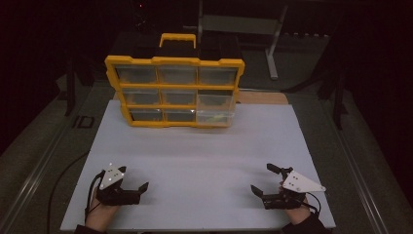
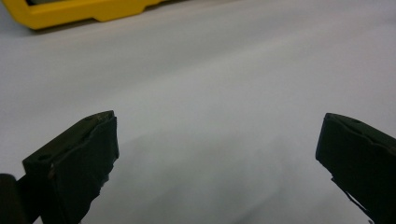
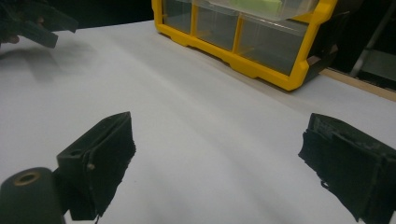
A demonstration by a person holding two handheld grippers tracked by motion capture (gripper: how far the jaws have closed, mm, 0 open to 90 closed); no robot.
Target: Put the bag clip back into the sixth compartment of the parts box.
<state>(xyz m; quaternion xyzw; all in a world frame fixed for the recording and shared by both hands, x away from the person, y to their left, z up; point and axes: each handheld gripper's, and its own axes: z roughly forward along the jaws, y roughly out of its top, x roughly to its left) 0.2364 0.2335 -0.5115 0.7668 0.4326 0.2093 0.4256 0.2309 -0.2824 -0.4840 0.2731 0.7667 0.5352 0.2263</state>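
A yellow organiser case [image 1: 174, 92] with clear drawers stands upright at the far middle of the white board [image 1: 204, 146]. Its bottom right drawer [image 1: 214, 117] sticks out a little and holds something green [image 3: 259, 5]. My left gripper [image 1: 134, 178] rests near the board's front left, open, with nothing between its jaws [image 2: 219, 135]. My right gripper [image 1: 262, 178] sits at the front right, also open and empty [image 3: 219, 140]. The right gripper view has the case [image 3: 252, 37] ahead of the jaws and the left gripper [image 3: 32, 23] far off at top left.
A wooden strip [image 1: 263, 97] shows behind the board's far right edge. A grey metal stand [image 1: 272, 44] stands on the dark floor beyond. A cable [image 1: 63, 180] trails off the left side. Bare white board lies between the grippers and the case.
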